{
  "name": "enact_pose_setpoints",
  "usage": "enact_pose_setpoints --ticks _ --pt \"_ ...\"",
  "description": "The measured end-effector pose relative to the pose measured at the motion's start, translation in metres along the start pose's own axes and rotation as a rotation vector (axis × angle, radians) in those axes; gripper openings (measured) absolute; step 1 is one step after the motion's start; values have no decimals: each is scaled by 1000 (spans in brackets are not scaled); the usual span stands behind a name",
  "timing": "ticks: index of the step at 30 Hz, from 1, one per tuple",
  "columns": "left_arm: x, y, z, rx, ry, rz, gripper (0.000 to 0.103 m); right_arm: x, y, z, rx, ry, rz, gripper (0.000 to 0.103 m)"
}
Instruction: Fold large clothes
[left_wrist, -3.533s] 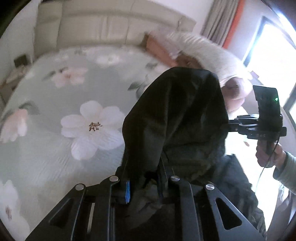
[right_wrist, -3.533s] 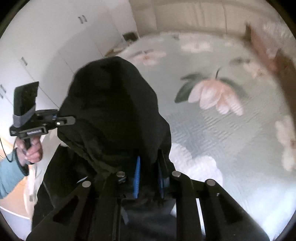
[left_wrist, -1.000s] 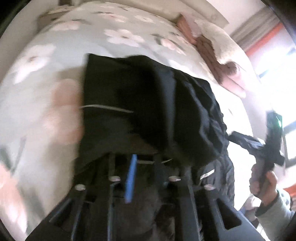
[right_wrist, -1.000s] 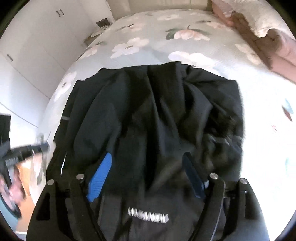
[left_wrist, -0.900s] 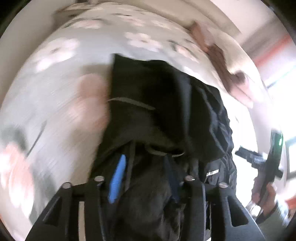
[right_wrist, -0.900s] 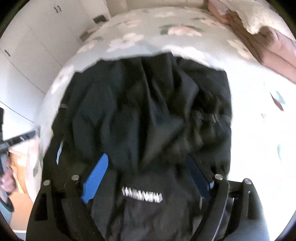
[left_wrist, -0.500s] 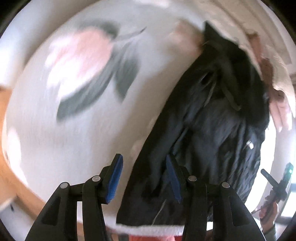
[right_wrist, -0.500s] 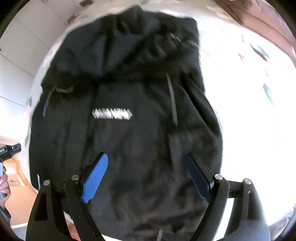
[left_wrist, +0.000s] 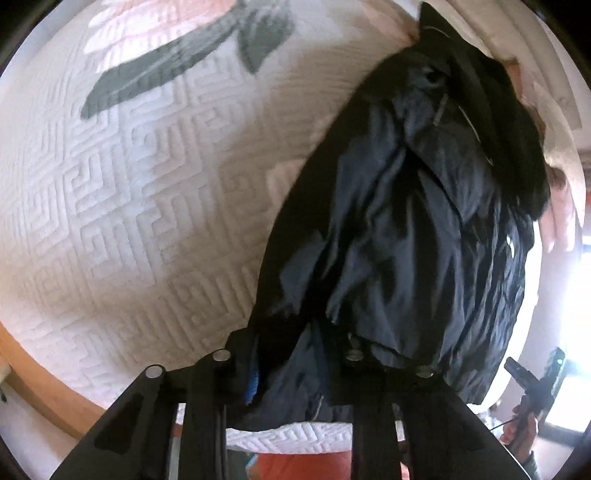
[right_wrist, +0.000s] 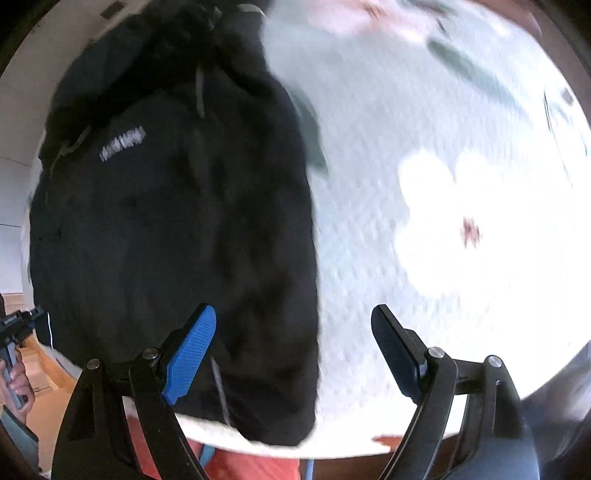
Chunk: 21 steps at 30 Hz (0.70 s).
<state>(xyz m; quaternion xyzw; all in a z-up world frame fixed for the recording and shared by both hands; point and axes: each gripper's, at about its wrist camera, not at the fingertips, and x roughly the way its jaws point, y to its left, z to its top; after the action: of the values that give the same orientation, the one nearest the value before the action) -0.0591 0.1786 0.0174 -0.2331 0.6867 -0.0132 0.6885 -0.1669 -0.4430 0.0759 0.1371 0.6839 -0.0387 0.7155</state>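
Observation:
A black jacket (left_wrist: 406, 221) with a white logo lies spread on the flower-print bed cover (left_wrist: 129, 184), its hem at the near bed edge. My left gripper (left_wrist: 299, 373) points steeply down at that hem; its jaws are closing, and the near left corner of the jacket is bunched between them and pulled up to the pads. In the right wrist view the jacket (right_wrist: 166, 240) fills the left half. My right gripper (right_wrist: 295, 343) hangs open above its right edge, the blue pad over the cloth and the other over the bed cover (right_wrist: 443, 184).
A wooden bed frame (left_wrist: 37, 387) runs along the near edge. The person's red clothing (right_wrist: 240, 465) shows just below the mattress. A pink blanket (left_wrist: 561, 214) lies beyond the jacket at the far right. A hand holds the other gripper's handle (left_wrist: 535, 376).
Both grippers let go of the jacket's top and swung back to its near hem. The left jaws opened and then narrowed on the hem corner. The right gripper drifted to the jacket's right edge, still open.

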Motion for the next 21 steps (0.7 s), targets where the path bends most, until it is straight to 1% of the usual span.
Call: enact_pose_setpoints --ticks 1,2,3,4,5,6,7,8,9,10,11,12,14,15,16,17,18,19,20,21 --pt "0 -5 -2 11 2 0 24 4 -4 -6 8 13 9 88" --pt "0 -9 -4 15 12 -15 24 11 -11 -15 29 33 23 88" --pt "2 -12 -4 14 31 -48 25 16 -16 -21 45 44 39 86" --pt "4 -16 -3 10 43 -67 32 21 -20 -26 67 56 77 78" --pt "6 -17 -1 8 50 -70 38 25 -23 -32 85 66 119 66" --pt "9 -17 0 10 54 -59 44 28 -23 -35 89 76 143 61" --pt "13 -20 1 14 61 -33 43 31 -19 -39 77 86 163 50" --pt "16 -24 1 20 63 -16 43 31 -15 -41 60 84 174 48" --pt "14 -30 -1 37 53 -4 33 27 -9 -44 31 70 174 46" --pt "12 -36 -2 57 48 -12 19 23 -6 -45 16 65 178 37" --pt "6 -44 -5 86 41 -26 18 16 -2 -46 -4 54 193 34" --pt "0 -50 -6 110 35 -45 18 11 0 -46 -17 42 211 34" --pt "-6 -54 -7 126 50 -101 18 2 3 -46 -36 30 243 34" --pt "-5 -54 -6 120 63 -138 20 4 2 -46 -36 41 256 34" --pt "-3 -51 -4 109 71 -169 22 9 0 -47 -34 51 259 37" --pt "1 -45 -2 83 75 -198 24 14 -3 -47 -25 60 258 37" --pt "4 -39 0 60 76 -195 29 23 -7 -47 -6 77 263 38" --pt "12 -35 0 37 77 -172 32 28 -9 -46 9 88 268 43" --pt "21 -33 -2 29 82 -138 33 34 -13 -46 33 102 282 46" --pt "27 -29 -3 24 92 -122 34 39 -14 -45 52 110 293 49"
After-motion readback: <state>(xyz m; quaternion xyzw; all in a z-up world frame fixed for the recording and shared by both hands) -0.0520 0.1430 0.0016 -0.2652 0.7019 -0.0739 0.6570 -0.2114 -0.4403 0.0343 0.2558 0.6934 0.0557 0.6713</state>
